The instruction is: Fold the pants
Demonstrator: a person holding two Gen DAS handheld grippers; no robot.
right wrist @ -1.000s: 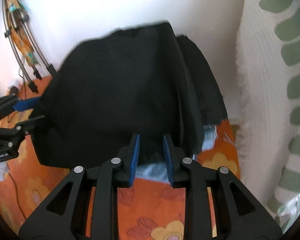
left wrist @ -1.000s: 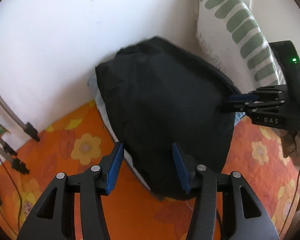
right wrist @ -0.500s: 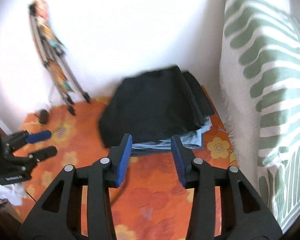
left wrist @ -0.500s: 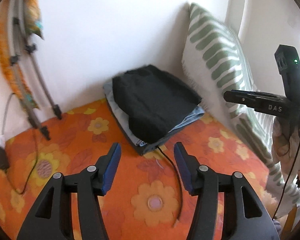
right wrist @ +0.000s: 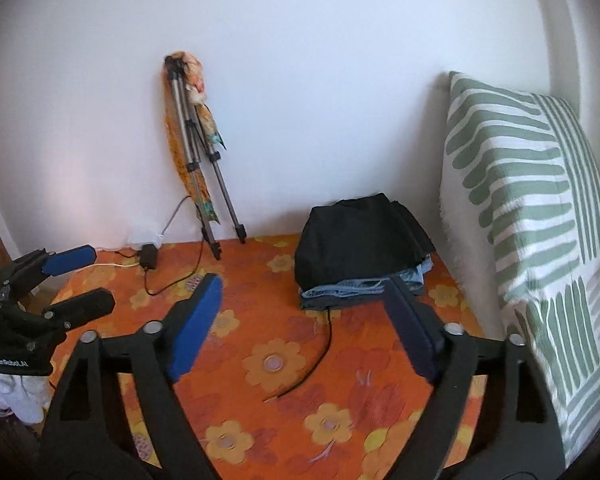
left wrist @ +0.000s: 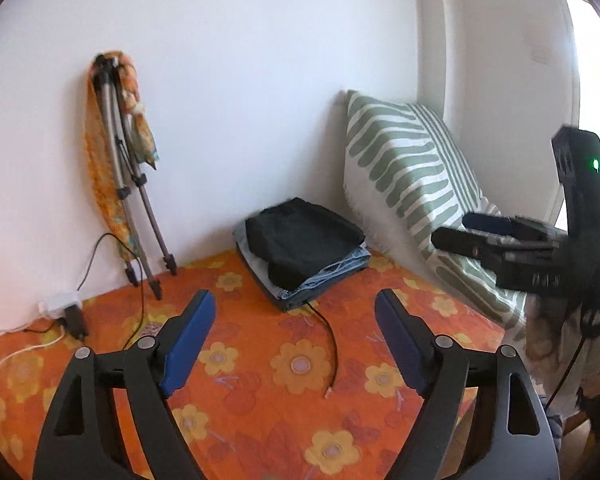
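Both tongs, left and right, have just been opening and now gape with nothing between them. Ahead of both, the black pants sit folded atop a jeans stack on the bed, tucked into the corner by the pillow, likely the done pile. A cable runs under the stack, end hidden; fold quality underneath can't be judged.
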